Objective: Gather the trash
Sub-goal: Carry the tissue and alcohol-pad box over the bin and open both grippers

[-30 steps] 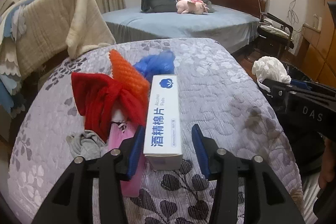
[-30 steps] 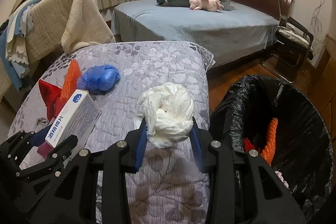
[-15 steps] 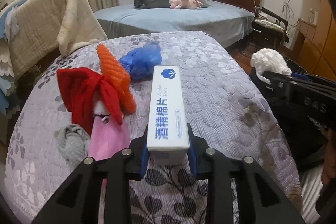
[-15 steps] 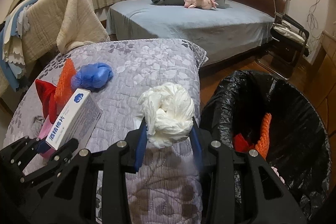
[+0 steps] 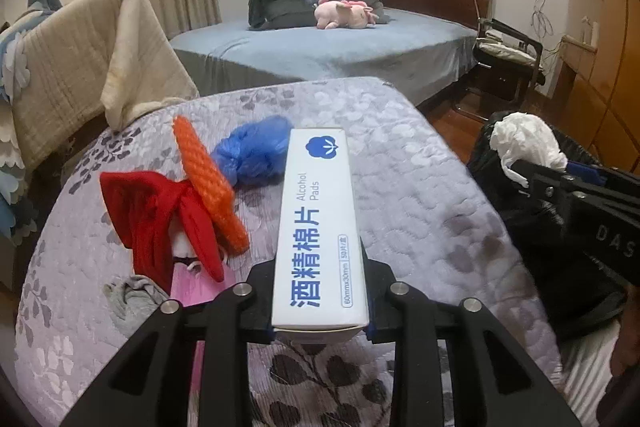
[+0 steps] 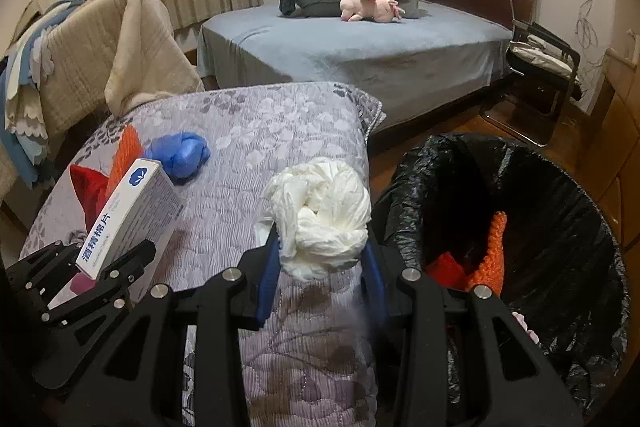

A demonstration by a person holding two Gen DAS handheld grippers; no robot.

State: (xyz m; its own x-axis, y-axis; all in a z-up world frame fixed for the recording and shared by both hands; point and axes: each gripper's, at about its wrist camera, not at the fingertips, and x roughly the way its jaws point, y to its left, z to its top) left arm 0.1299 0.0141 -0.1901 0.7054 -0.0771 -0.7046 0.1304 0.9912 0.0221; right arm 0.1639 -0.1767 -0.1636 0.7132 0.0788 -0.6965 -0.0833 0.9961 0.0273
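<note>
Closing on the alcohol pads box [image 5: 318, 227], your left tool [image 5: 320, 291] has gone from jaws spread either side of it a second ago to a firm pinch on its near end, and the box now stands clear of the quilted table [image 5: 420, 187], tilted up with its far end raised, as the right wrist view shows [image 6: 128, 215]. That means your left pick is done and the box is ready to travel. Your right tool [image 6: 320, 259] is as it was: narrow, clamped on the crumpled white plastic wad [image 6: 320, 219], which sits between the blue pads just left of the black-lined trash bin [image 6: 560, 227]. The bin has slid a little closer and larger in that view, so you seem to be drifting toward it; the wad looks not yet over the opening, sitting above the table edge beside the rim. Orange and red knitted pieces [image 6: 480, 259] already lie inside the bin. Left on the table you have the red cloth [image 5: 160, 215], the orange knitted piece [image 5: 208, 187], the blue plastic wad [image 5: 252, 151], a pink item [image 5: 200, 287] and a small grey rag [image 5: 132, 299]. You probably want to drop the wad first, then swing the box across, minding that your two tools don't collide at the rim.
</note>
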